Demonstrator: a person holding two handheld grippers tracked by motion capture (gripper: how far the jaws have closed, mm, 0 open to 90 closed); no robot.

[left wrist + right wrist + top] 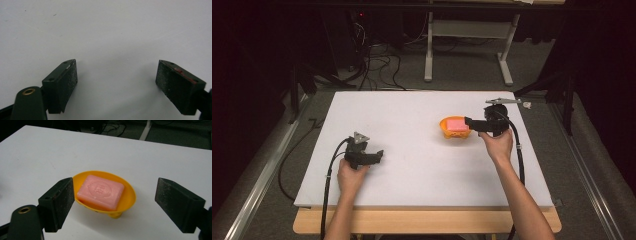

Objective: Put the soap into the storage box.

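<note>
White table [412,165], cables [377,60] beyond

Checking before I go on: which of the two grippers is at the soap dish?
The right gripper, jaws open either side of the yellow dish holding the pink soap. The left gripper is over bare table.

The soap [100,192] looks waxy and smooth, pink, with a faint embossed stamp. Its yellow dish [127,200] is glossy moulded plastic. The white table top [412,150] is matt and smooth, edged at the near side with pale wood. The right gripper [115,203] and left gripper [116,82] carry matt black jaws faced with gritty, rough pads.
</note>
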